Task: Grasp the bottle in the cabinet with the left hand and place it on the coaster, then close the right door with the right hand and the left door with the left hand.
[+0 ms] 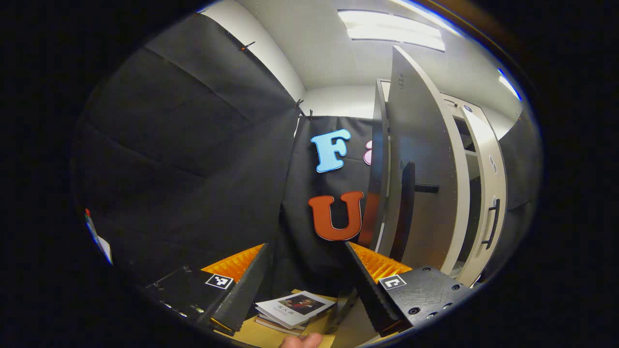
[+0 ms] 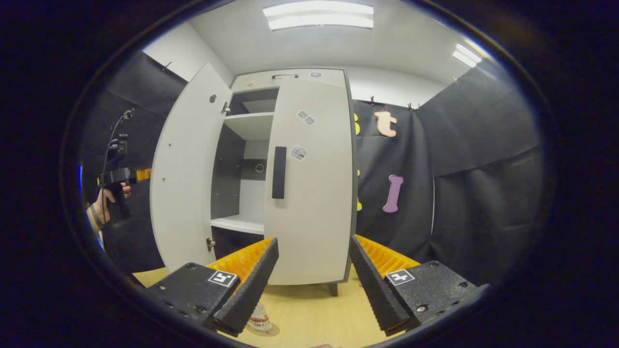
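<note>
Doors: since the right door (image 2: pixel 309 183) looks shut, we judge only the left door (image 2: pixel 186 169) remains.
Bottle (image 2: pixel 259 319): seemingly on its coaster (image 2: pixel 271 331).
Left gripper (image 1: pixel 304 290): fingers apart, empty, behind that door for pushing.
Right gripper (image 2: pixel 309 285): fingers apart, empty.

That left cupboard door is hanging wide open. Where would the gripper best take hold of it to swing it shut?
Judging by its pose, the left door is best pushed near its free edge, far from the hinges, from its outer face, where the left gripper is. That face carries a long vertical handle; open jaws could instead close around it from the side.
</note>
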`<control>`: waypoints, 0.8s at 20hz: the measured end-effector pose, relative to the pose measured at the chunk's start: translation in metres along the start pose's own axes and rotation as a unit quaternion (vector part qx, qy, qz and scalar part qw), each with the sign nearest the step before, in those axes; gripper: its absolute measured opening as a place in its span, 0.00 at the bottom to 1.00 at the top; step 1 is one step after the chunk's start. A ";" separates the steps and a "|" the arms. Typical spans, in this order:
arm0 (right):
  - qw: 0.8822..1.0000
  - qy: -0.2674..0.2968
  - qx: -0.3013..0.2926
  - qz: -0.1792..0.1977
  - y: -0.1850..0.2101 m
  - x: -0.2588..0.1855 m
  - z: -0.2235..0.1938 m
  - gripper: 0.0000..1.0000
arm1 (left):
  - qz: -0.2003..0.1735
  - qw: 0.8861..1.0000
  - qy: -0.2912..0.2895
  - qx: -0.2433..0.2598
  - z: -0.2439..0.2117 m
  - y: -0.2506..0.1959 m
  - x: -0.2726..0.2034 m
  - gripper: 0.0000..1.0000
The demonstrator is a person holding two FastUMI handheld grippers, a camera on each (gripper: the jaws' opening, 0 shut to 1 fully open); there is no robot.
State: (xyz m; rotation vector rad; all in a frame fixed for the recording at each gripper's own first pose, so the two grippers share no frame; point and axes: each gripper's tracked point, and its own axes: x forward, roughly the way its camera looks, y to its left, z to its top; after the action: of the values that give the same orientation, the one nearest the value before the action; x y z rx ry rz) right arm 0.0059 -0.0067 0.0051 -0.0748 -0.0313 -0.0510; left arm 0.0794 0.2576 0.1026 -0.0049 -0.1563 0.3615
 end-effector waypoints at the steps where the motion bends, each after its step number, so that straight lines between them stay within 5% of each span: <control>1: 1.000 0.000 0.000 0.001 0.001 0.000 0.000 0.97 | -0.003 1.000 0.001 0.003 0.001 -0.003 -0.001 0.94; 16: 0.999 -0.006 0.012 -0.050 -0.028 -0.034 0.003 0.96 | -0.167 0.984 0.042 -0.045 -0.033 -0.178 -0.002 0.94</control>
State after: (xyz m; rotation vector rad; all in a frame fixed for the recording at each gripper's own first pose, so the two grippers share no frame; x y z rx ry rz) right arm -0.0294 -0.0330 0.0089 -0.0497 -0.0474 -0.1497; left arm 0.1450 0.0912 0.0756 -0.0833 -0.0869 0.0183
